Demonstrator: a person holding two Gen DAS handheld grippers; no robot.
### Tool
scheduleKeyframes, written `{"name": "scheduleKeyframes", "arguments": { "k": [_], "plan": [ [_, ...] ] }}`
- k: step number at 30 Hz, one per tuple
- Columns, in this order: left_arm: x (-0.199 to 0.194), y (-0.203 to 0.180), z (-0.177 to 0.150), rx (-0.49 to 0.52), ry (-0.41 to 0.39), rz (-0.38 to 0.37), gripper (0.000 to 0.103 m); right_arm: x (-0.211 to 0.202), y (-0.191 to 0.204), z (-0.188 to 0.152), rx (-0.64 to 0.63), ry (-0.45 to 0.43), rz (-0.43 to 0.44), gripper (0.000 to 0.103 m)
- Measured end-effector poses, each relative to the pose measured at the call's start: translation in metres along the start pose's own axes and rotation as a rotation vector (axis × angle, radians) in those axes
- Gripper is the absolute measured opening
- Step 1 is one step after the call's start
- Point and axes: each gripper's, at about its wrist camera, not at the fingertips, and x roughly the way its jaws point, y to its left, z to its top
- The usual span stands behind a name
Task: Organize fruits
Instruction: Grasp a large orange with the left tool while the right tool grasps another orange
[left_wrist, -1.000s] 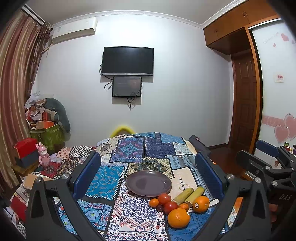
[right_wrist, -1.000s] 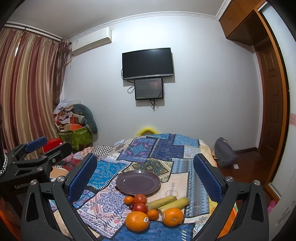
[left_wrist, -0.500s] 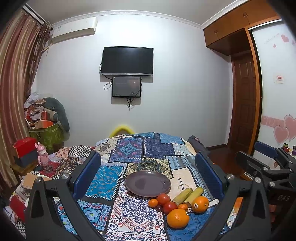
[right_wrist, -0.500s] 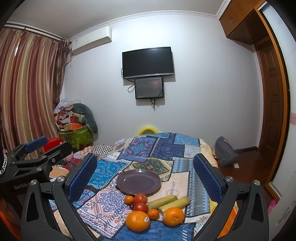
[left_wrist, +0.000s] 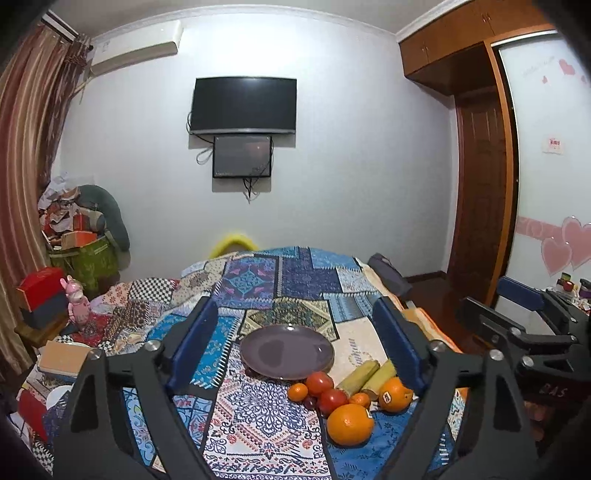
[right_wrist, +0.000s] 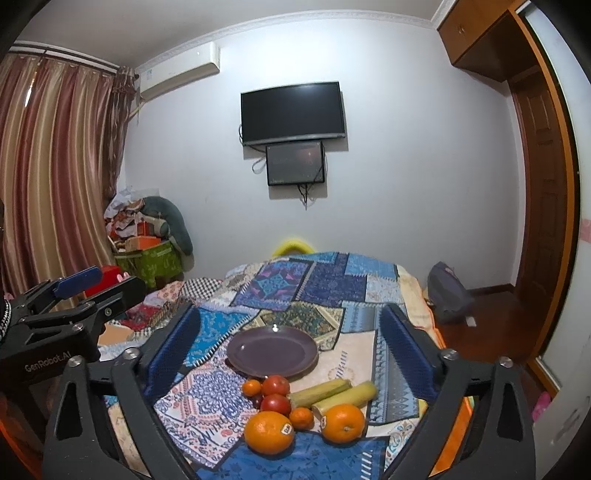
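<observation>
An empty dark purple plate (left_wrist: 287, 351) (right_wrist: 272, 352) lies on a patchwork cloth. In front of it sits a cluster of fruit: two large oranges (right_wrist: 269, 431) (right_wrist: 342, 422), two red tomatoes (right_wrist: 275, 385) (right_wrist: 275, 403), two small tangerines (right_wrist: 251, 388) (right_wrist: 301, 417) and two yellow-green sugarcane pieces (right_wrist: 320, 393) (right_wrist: 345, 396). The large orange (left_wrist: 350, 424) also shows in the left wrist view. My left gripper (left_wrist: 295, 343) is open and empty, held above the cloth. My right gripper (right_wrist: 291, 347) is open and empty, above the fruit.
The patchwork cloth (right_wrist: 295, 284) covers a round table. A cluttered pile with a green box (left_wrist: 85, 258) stands at the left wall. A dark bag (right_wrist: 447, 291) lies on the floor at right, near a wooden door (right_wrist: 539, 192). A TV (left_wrist: 243, 105) hangs on the far wall.
Both views have shifted only slightly; the fruit and plate have not moved. Both grippers stay open.
</observation>
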Motion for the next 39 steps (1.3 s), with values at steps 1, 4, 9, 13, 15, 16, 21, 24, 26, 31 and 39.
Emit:
{"name": "scheduleKeyframes", "arguments": {
  "k": [1, 4, 9, 13, 15, 16, 21, 24, 26, 31, 39],
  "plan": [
    [0.003, 0.0, -0.001, 0.001, 0.01, -0.006, 0.081, 0.002, -0.002, -0.002, 0.004, 0.011, 0.0, 0.089],
    [0.014, -0.002, -0.008, -0.003, 0.054, -0.03, 0.076, 0.01, -0.011, -0.007, 0.018, 0.058, 0.012, 0.08],
    [0.045, -0.01, -0.027, 0.01, 0.158, -0.049, 0.069, 0.023, -0.024, -0.023, 0.012, 0.145, 0.003, 0.07],
    [0.069, -0.017, -0.046, 0.012, 0.246, -0.08, 0.067, 0.034, -0.035, -0.038, 0.013, 0.22, -0.007, 0.063],
    [0.081, -0.021, -0.055, 0.008, 0.287, -0.094, 0.066, 0.04, -0.042, -0.045, 0.023, 0.255, -0.009, 0.059],
    [0.089, -0.023, -0.061, 0.008, 0.312, -0.101, 0.066, 0.042, -0.045, -0.048, 0.027, 0.271, -0.011, 0.058],
    [0.119, -0.035, -0.084, 0.006, 0.417, -0.125, 0.067, 0.056, -0.06, -0.067, 0.05, 0.357, -0.027, 0.055],
    [0.134, -0.041, -0.098, -0.001, 0.476, -0.14, 0.067, 0.065, -0.068, -0.077, 0.068, 0.405, -0.026, 0.055],
    [0.143, -0.044, -0.106, -0.01, 0.514, -0.156, 0.067, 0.069, -0.071, -0.084, 0.076, 0.435, -0.024, 0.055],
    [0.159, -0.052, -0.125, -0.017, 0.591, -0.184, 0.069, 0.086, -0.078, -0.099, 0.108, 0.513, -0.005, 0.055],
    [0.173, -0.054, -0.146, -0.026, 0.662, -0.214, 0.07, 0.109, -0.08, -0.115, 0.129, 0.579, 0.026, 0.055]
  ]
}}
